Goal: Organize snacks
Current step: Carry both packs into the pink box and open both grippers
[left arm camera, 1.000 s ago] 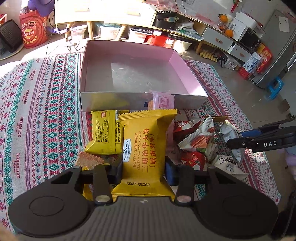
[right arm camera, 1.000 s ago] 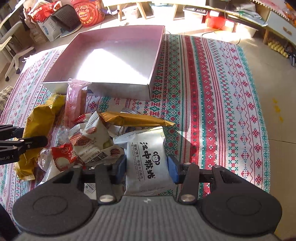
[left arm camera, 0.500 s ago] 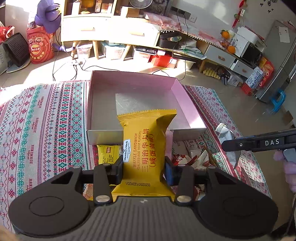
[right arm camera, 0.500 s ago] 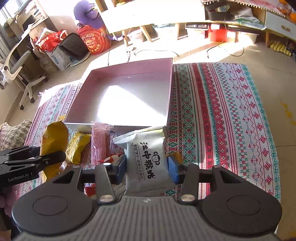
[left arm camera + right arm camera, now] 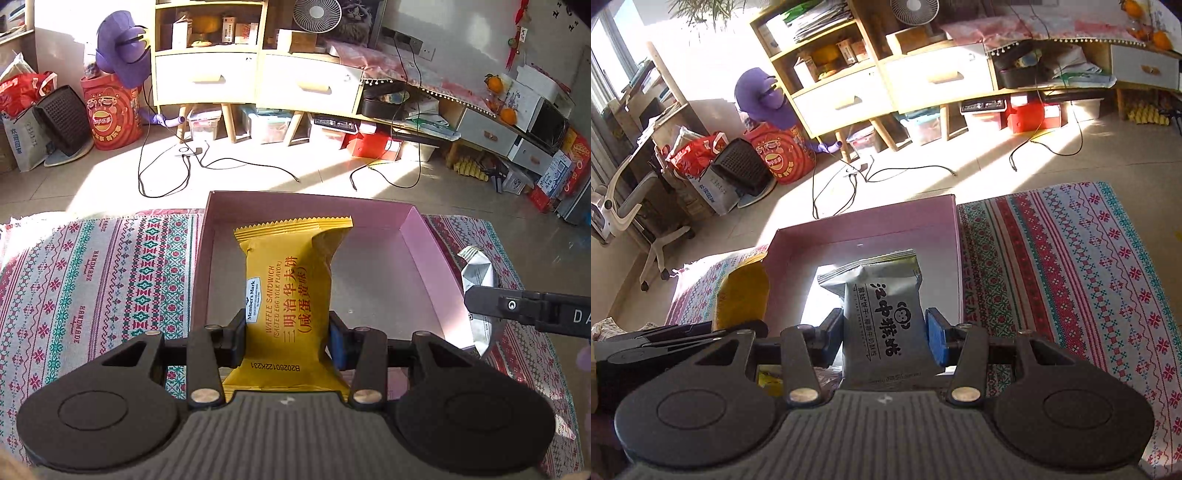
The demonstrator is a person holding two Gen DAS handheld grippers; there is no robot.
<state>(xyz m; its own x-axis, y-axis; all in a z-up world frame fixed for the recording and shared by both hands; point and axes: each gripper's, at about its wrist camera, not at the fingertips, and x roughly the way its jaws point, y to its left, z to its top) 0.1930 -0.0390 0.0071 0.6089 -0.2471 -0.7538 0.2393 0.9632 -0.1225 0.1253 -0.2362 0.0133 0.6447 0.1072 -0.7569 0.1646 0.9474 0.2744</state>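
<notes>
Left hand-held gripper clamping yellow packet

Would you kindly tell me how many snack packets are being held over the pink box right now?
2. The yellow waffle sandwich packet is clamped in the left tongs; the grey biscuit packet in the right tongs. Others may be hidden below the cameras.

Ahead of the gripper, a pale wooden shelf unit with white drawers stands on a sunlit beige tiled floor; black cables trail across it.
</notes>
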